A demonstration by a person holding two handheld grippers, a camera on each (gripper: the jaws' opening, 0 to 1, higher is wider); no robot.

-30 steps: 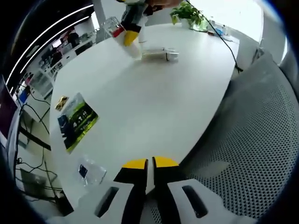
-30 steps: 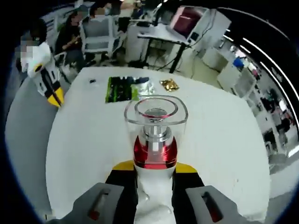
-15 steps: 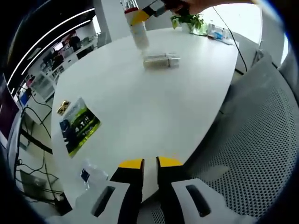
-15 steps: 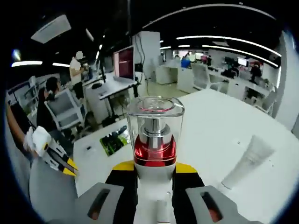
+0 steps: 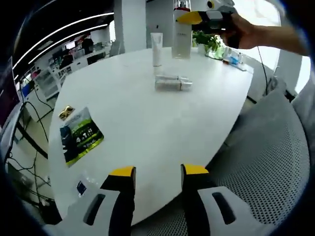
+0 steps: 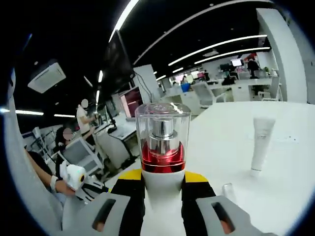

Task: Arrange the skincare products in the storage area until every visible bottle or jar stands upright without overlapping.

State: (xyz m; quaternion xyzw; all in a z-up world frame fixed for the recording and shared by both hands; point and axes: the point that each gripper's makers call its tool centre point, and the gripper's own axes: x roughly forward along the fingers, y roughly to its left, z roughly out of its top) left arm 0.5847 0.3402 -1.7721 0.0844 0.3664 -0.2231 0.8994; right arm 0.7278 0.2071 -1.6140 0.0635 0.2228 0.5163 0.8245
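Your right gripper [image 6: 162,179] clamps pump bottle [image 6: 162,142] upright above table [image 5: 147,113], beside standing tube [image 5: 156,48] (one bottle [image 5: 172,82] lies flat); left gripper [image 5: 157,172] spread, empty.

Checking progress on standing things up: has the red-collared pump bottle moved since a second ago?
Yes. The pump bottle, clamped in the right gripper, went from tilted to upright and now sits beside the standing white tube, beyond the lying bottle.
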